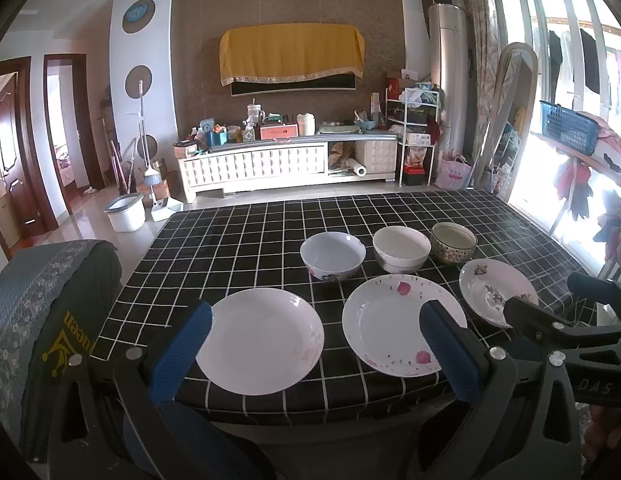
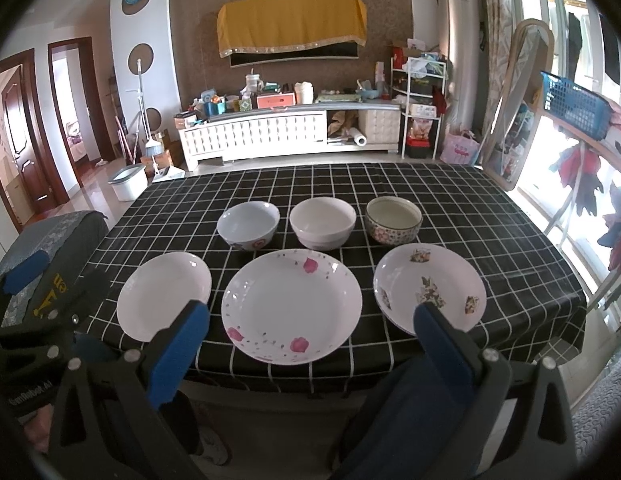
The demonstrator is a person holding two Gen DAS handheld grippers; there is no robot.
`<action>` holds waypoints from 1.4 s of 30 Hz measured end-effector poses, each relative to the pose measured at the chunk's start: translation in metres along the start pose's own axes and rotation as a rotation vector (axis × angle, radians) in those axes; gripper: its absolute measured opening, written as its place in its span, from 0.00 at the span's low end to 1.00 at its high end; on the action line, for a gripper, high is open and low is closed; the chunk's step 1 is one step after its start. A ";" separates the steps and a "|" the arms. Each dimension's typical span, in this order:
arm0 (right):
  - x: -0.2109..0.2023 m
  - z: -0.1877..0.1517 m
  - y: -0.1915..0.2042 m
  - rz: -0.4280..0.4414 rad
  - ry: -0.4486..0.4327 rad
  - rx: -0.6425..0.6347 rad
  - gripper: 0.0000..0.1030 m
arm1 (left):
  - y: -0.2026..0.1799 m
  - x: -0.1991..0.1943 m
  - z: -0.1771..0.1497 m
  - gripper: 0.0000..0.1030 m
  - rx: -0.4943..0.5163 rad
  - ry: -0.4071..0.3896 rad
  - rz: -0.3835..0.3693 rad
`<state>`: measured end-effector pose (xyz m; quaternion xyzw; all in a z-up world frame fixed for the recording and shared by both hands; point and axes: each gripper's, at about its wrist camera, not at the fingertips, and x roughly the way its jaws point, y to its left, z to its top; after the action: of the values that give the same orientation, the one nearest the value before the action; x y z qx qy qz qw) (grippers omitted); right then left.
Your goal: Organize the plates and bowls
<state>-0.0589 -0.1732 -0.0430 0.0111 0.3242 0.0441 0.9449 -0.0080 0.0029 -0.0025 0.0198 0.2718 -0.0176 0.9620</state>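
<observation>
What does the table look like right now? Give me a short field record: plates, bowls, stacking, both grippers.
plates: three in the near row: plain white plate, pink-flower plate, plate with brown motifs
bowls: three in the far row: pale blue bowl, white bowl, patterned bowl
stacking: none, all six lie apart on the checked tablecloth
left gripper: open, empty, short of the table edge
right gripper: open, empty, short of the table edge
</observation>
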 end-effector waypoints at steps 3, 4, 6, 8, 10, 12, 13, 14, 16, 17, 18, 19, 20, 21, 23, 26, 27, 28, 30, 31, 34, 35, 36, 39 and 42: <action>0.000 0.000 0.001 0.004 0.001 0.001 1.00 | 0.000 0.000 0.000 1.00 0.001 -0.002 0.001; -0.001 0.000 0.001 0.004 0.001 0.001 1.00 | 0.000 0.000 0.000 1.00 0.003 -0.002 0.002; -0.001 0.000 0.002 0.004 0.001 0.000 1.00 | 0.000 -0.001 0.000 1.00 0.003 -0.001 0.004; -0.001 0.001 0.003 0.004 0.001 -0.003 1.00 | 0.000 -0.001 0.000 1.00 0.004 0.000 0.003; 0.000 0.002 0.002 0.008 0.002 -0.004 1.00 | 0.002 -0.001 0.001 1.00 -0.002 0.000 -0.003; 0.000 0.006 0.004 0.017 0.002 -0.008 1.00 | 0.006 -0.001 0.003 1.00 -0.018 0.000 -0.016; 0.001 0.008 0.004 0.019 -0.001 -0.011 1.00 | 0.008 0.001 0.005 1.00 -0.023 0.002 -0.018; 0.001 0.011 0.005 0.014 -0.004 -0.014 1.00 | 0.010 0.002 0.007 1.00 -0.022 0.008 -0.018; 0.004 0.018 0.009 0.015 -0.011 -0.014 1.00 | 0.015 0.005 0.011 1.00 -0.017 0.025 0.000; 0.005 0.022 0.010 0.023 -0.012 -0.013 1.00 | 0.018 0.007 0.014 1.00 -0.020 0.031 0.007; 0.007 0.025 0.011 0.023 -0.015 -0.012 1.00 | 0.021 0.009 0.016 1.00 -0.025 0.035 0.012; 0.008 0.030 0.014 0.025 -0.022 -0.009 1.00 | 0.027 0.010 0.018 1.00 -0.033 0.038 0.015; 0.010 0.034 0.016 0.028 -0.028 -0.008 1.00 | 0.032 0.011 0.021 1.00 -0.038 0.033 0.015; 0.011 0.037 0.018 0.031 -0.034 -0.009 1.00 | 0.036 0.013 0.023 1.00 -0.039 0.029 0.021; 0.015 0.045 0.024 0.042 -0.043 -0.011 1.00 | 0.047 0.017 0.028 1.00 -0.039 0.020 0.040; 0.025 0.054 0.033 0.057 -0.035 -0.003 1.00 | 0.064 0.027 0.034 1.00 -0.061 0.038 0.029; 0.029 0.055 0.036 0.056 -0.031 -0.004 1.00 | 0.067 0.030 0.036 1.00 -0.062 0.045 0.029; 0.033 0.056 0.039 0.054 -0.025 -0.008 1.00 | 0.071 0.036 0.038 1.00 -0.060 0.059 0.033; 0.044 0.058 0.048 0.063 -0.004 -0.026 1.00 | 0.075 0.041 0.039 1.00 -0.052 0.074 0.044; 0.048 0.057 0.052 0.069 0.008 -0.032 1.00 | 0.079 0.046 0.039 1.00 -0.058 0.081 0.057; 0.062 0.057 0.060 0.084 0.026 -0.034 1.00 | 0.084 0.059 0.038 1.00 -0.056 0.117 0.072; 0.068 0.056 0.063 0.087 0.033 -0.033 1.00 | 0.086 0.063 0.038 1.00 -0.050 0.129 0.084; 0.073 0.057 0.063 0.096 0.041 -0.031 1.00 | 0.086 0.067 0.037 1.00 -0.044 0.138 0.090; 0.088 0.054 0.064 0.114 0.072 -0.023 1.00 | 0.092 0.081 0.032 1.00 -0.042 0.176 0.069; 0.101 0.051 0.066 0.108 0.092 -0.019 1.00 | 0.098 0.094 0.027 1.00 -0.055 0.209 0.074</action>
<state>0.0471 -0.0983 -0.0614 0.0177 0.3659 0.0987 0.9253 0.0904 0.0976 -0.0260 0.0049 0.3701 0.0275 0.9286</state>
